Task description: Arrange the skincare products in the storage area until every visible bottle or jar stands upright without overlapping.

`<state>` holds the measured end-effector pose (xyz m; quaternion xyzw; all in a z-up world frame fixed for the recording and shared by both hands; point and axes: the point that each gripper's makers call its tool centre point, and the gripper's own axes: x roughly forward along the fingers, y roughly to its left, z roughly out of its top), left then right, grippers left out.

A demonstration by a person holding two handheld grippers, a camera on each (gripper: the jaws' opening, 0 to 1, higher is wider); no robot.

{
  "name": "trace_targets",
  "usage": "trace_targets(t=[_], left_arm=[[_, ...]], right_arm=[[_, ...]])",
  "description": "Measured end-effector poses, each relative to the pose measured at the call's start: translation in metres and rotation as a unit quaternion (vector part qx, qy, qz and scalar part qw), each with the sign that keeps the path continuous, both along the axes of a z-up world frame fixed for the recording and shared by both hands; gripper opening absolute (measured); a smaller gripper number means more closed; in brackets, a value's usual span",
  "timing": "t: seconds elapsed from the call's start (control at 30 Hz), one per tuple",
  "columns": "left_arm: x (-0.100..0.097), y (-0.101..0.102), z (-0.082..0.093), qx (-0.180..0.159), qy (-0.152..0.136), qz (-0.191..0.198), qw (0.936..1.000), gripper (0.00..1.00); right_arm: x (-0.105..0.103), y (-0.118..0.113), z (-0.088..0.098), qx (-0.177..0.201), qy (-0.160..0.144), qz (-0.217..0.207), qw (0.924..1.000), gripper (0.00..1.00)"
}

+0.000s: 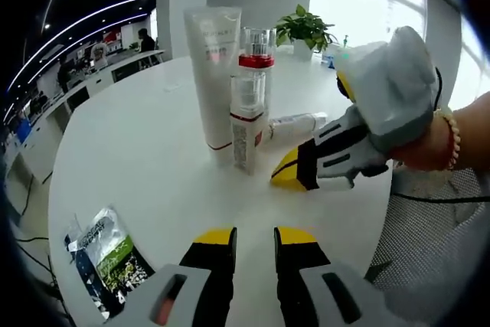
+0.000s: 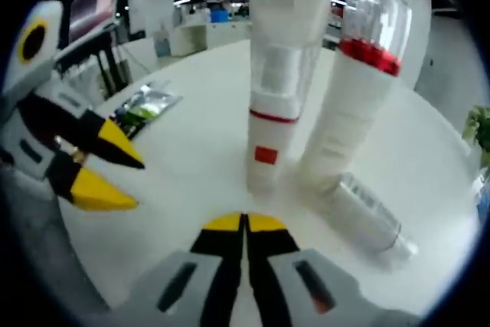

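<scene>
1. In the left gripper view, the left gripper (image 1: 255, 239) has its jaws apart with nothing between them, low over the white table (image 1: 138, 158).
2. At 12 o'clock from it stand a white tube (image 1: 214, 74) and a red-banded bottle (image 1: 249, 105), upright and touching.
3. A small bottle (image 1: 295, 126) lies on its side at 1 o'clock, just behind the right gripper (image 1: 291, 178).
4. In the right gripper view, the right gripper's (image 2: 245, 223) jaws are pressed together, empty.
5. A sachet (image 1: 107, 258) lies at 9 o'clock.
</scene>
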<state>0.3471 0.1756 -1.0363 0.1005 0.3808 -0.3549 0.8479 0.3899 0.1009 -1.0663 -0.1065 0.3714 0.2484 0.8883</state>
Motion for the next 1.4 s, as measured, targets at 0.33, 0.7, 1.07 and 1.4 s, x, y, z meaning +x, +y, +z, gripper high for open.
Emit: trace_targets(t=[0.33,0.7,1.07,1.4], left_arm=[[0.008,-0.004,0.02,0.017,-0.064,-0.015,0.9977,0.2],[0.013,-0.003,0.069,0.033,-0.136,0.012,0.9901,0.2],[-0.005,-0.019,0.105,-0.103,-0.101,0.155,0.9775,0.2],[0.003,0.009,0.079,0.013,-0.155,0.159,0.9749,0.2]], right_arm=[[-0.025,0.002,0.015,0.139,0.104,0.012,0.9847,0.01],[-0.034,-0.041,0.115,0.288,0.026,0.022,0.9572,0.0],[-0.026,-0.064,0.128,0.294,-0.027,0.01,0.9553,0.05],[-0.012,-0.107,0.117,0.244,-0.065,0.033,0.9671,0.18]])
